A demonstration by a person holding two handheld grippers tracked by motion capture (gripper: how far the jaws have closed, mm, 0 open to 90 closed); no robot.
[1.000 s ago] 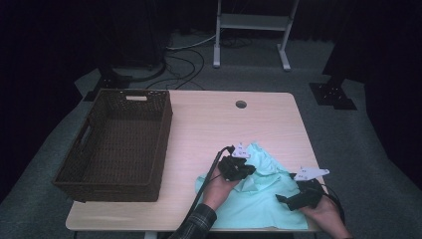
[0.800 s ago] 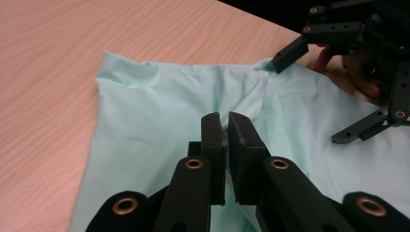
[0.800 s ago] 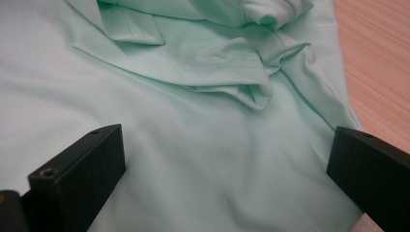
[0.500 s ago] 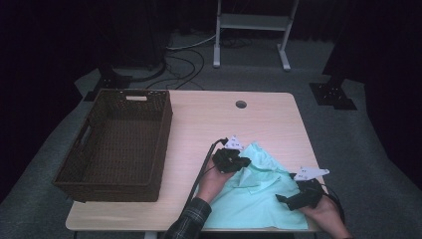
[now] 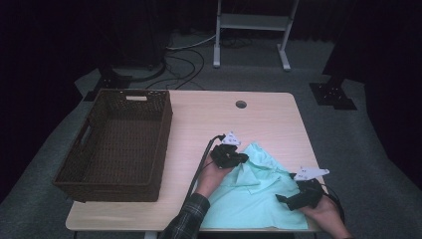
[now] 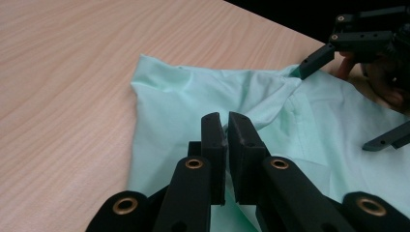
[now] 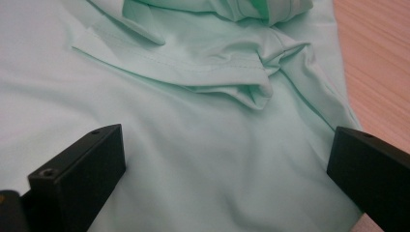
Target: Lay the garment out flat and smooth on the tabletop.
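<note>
Fabric pinched by the left gripper [image 6: 226, 145] hides between its jaws.

The high view looks forward and down from above my side of the table [image 5: 268, 114], taking in the basket [image 5: 117, 142] and the green shirt [image 5: 254, 199]. My left gripper [image 6: 226, 130] camera rides low and close over the shirt, facing my right gripper [image 6: 338, 67]. My right gripper's camera hangs just above the same shirt.
</note>
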